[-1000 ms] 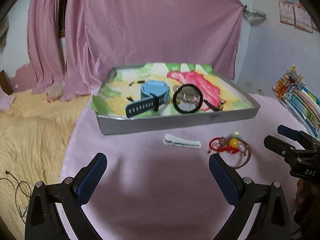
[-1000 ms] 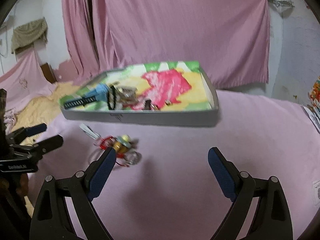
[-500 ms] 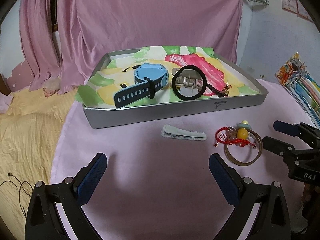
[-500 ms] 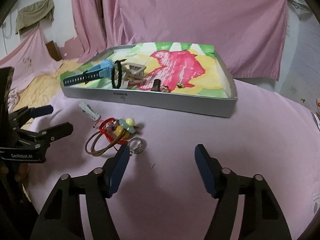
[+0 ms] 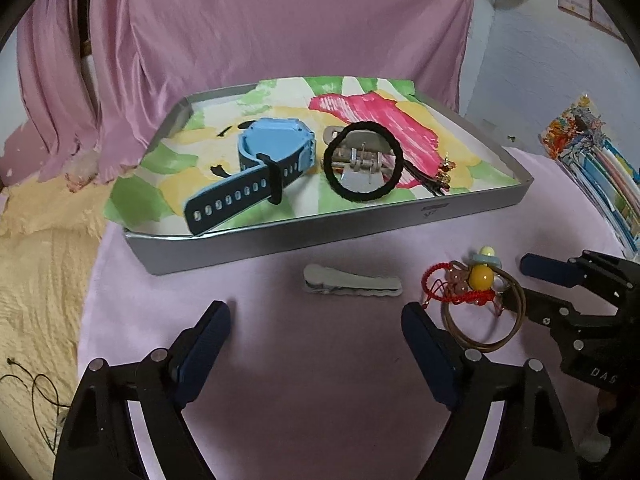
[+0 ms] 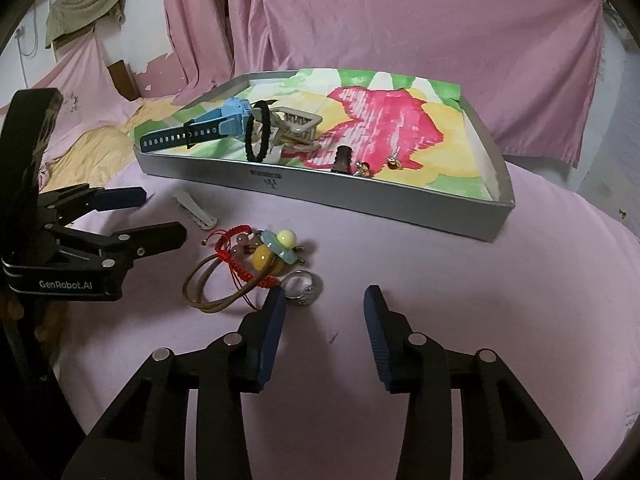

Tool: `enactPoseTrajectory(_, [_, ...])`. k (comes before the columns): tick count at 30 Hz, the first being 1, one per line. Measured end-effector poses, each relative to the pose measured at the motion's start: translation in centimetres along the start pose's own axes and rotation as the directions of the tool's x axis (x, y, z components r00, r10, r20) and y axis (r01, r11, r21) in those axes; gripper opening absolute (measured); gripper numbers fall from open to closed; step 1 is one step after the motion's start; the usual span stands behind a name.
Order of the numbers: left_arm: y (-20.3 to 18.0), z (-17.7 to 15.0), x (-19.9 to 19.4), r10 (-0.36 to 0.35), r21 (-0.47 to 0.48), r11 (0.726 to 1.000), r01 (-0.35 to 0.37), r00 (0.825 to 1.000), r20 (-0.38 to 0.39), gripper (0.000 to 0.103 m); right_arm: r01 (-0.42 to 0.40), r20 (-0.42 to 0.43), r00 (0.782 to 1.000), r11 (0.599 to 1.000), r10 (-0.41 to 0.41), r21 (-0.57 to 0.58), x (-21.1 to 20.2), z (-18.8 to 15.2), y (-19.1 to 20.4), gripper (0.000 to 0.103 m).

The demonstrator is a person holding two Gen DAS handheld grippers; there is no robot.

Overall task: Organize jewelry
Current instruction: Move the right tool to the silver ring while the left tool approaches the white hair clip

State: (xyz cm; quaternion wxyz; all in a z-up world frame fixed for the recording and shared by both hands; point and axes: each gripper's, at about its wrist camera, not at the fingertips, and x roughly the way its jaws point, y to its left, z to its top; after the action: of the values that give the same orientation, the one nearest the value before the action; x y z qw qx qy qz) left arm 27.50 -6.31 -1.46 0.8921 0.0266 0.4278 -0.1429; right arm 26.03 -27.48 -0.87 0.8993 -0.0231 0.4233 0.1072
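Observation:
A grey tray with a colourful paper lining holds a blue watch, a black hair tie, a beige claw clip and small earrings. On the pink cloth lie a grey hair clip, a red cord bracelet with beads, a brown loop and a silver ring. My left gripper is open just before the hair clip. My right gripper is open, its left finger beside the ring.
Pink drapes hang behind the tray. A yellow blanket lies at the left, with thin black wire on it. Colourful booklets sit at the far right of the table.
Both grippers have come closer to the loose jewelry. The right gripper's jaws have narrowed from their earlier wide spread, and it has lowered beside the ring and bracelet.

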Motion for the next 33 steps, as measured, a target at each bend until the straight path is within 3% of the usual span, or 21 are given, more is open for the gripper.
enactPoseTrajectory(6, [0.2, 0.8, 0.5, -0.012, -0.007, 1.000, 0.012, 1.000, -0.001, 0.086, -0.010, -0.003, 1.000, 1.000, 0.010, -0.005, 0.3, 0.2, 0.1, 0.027])
enactPoseTrajectory(10, [-0.1, 1.2, 0.9, -0.015, -0.002, 1.000, 0.015, 1.000, -0.007, 0.079, -0.010, -0.002, 1.000, 1.000, 0.010, -0.001, 0.3, 0.2, 0.0, 0.025])
enactPoseTrajectory(18, [0.0, 1.7, 1.0, -0.018, -0.011, 1.000, 0.018, 1.000, 0.009, 0.054, -0.018, 0.000, 1.000, 1.000, 0.018, 0.008, 0.4, 0.2, -0.2, 0.024])
enactPoseTrajectory(23, [-0.1, 1.7, 0.9, -0.043, 0.000, 0.999, 0.043, 0.999, 0.015, 0.031, -0.024, 0.000, 1.000, 1.000, 0.024, 0.009, 0.4, 0.2, -0.3, 0.021])
enactPoseTrajectory(27, [-0.4, 1.6, 0.7, -0.043, 0.010, 0.999, 0.043, 0.999, 0.020, 0.026, -0.032, 0.001, 0.999, 0.999, 0.032, 0.013, 0.3, 0.2, -0.3, 0.019])
enactPoseTrajectory(29, [-0.5, 1.4, 0.4, -0.042, 0.014, 0.999, 0.042, 0.999, 0.028, 0.019, -0.035, 0.001, 0.999, 0.999, 0.035, 0.016, 0.3, 0.2, -0.4, 0.018])
enactPoseTrajectory(33, [-0.6, 1.0, 0.0, -0.049, 0.007, 0.999, 0.048, 0.998, 0.032, 0.018, -0.035, 0.001, 0.999, 0.999, 0.035, 0.013, 0.3, 0.2, -0.4, 0.013])
